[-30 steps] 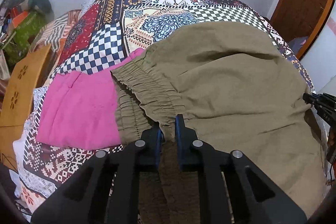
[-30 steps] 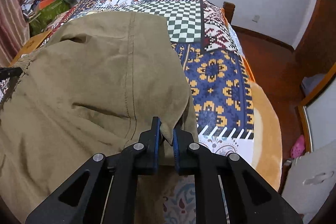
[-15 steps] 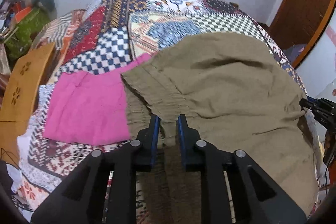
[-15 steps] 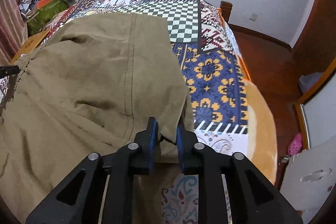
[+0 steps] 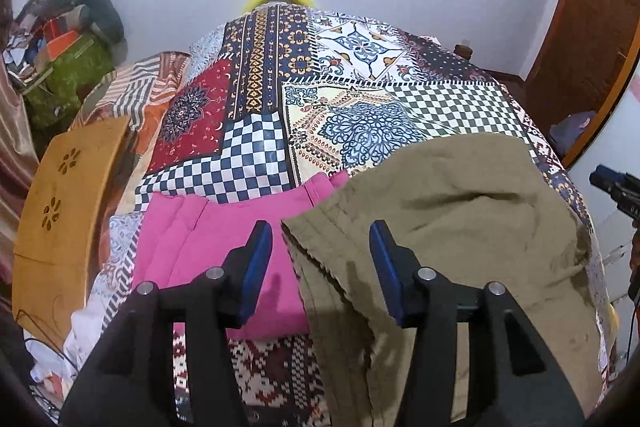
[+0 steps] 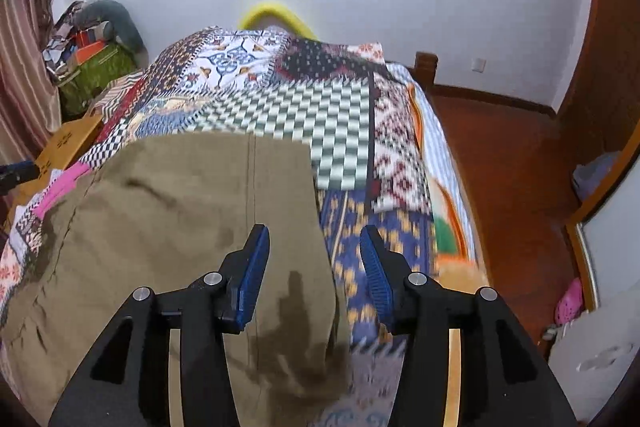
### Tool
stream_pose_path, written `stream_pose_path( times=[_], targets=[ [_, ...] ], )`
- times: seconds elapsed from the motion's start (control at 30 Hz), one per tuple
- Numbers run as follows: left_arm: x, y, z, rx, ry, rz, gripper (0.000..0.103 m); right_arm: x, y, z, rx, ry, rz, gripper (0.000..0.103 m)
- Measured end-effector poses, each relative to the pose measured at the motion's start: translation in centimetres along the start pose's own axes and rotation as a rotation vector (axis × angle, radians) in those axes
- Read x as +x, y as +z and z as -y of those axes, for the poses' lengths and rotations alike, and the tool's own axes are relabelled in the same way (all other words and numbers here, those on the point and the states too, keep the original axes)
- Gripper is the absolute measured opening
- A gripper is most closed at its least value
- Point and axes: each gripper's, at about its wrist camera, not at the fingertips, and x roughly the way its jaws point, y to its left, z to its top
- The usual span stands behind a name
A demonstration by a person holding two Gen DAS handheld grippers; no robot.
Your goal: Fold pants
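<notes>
Left wrist view first: the left gripper [image 5: 320, 259] hangs above the bed with its jaws opening, blue pads [image 5: 256, 271] spread apart and nothing pinched between them. Below it lie the olive pants [image 5: 460, 227], folded on the patchwork bedspread [image 5: 260, 131], their gathered waistband edge showing just under the gap between the fingers. A folded pink garment [image 5: 208, 247] sits right beside the pants on the left, its far edge tucked against the olive cloth. At the right edge of this view the tip of the other gripper pokes in. Over to the right wrist view: the right gripper [image 6: 314, 267] is also opening, fingers wide, pads clear of the fabric, with the right-hand edge of the pants [image 6: 180, 227] lying flat beneath it. A wooden board [image 5: 64, 195] lies at the bed's left side, and a yellow pillow [image 6: 276, 13] peeks over the far end.
</notes>
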Motion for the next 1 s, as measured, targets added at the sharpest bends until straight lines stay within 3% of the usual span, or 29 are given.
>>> stream_pose_path(
  times=[0.2,0.43,0.67,0.73,0.87,1.0],
  targets=[
    [4.2,0.3,-1.2,-0.023,-0.014,-0.070,0.051,2.7,2.3,0.2,-0.004,0.023,0.001,0.047],
    [8.6,-0.3,-1.4,-0.014,0.021,-0.157,0.056,7.7,4.0,0.0,-0.045,0.031,-0.081,0.047],
    [10.7,-0.4,-1.5,-0.026,0.002,-0.178,0.061,12.3,5.1,-0.2,-0.013,0.128,-0.169,0.047],
    [10.9,-0.3,-1.6,-0.036,0.004,-0.173,0.066,13.4,5.0,-0.3,0.008,0.142,-0.200,0.047],
    [11.5,-0.4,-1.8,-0.055,-0.014,-0.180,0.066,15.1,4.2,-0.5,0.048,0.163,-0.241,0.047],
    [11.5,-0.8,-1.9,-0.056,-0.038,-0.178,0.066,15.8,3.8,-1.0,0.020,0.153,-0.262,0.027]
  ],
)
